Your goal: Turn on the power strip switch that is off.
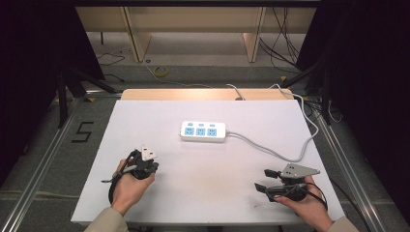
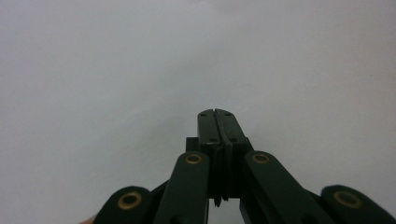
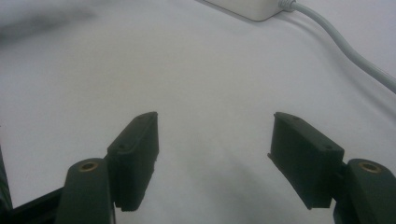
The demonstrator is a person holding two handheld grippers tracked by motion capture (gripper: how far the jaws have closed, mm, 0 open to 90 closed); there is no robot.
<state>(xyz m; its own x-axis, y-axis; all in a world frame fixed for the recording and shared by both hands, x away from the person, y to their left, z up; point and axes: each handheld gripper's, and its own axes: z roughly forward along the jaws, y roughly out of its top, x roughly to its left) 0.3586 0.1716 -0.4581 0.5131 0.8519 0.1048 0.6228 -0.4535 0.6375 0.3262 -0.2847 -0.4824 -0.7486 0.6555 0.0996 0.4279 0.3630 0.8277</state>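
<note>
High view: power strip [image 1: 203, 131], nothing plugged

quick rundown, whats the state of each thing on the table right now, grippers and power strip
left gripper: shut, jaws pressed together with nothing between them, over bare table
right gripper: open, jaws wide apart, nothing between them
power strip: lying flat at mid table, all three blue sockets free, nothing plugged in, apart from both grippers
power strip cable: attached at the strip's right end, loops across the white table and off the far edge
</note>
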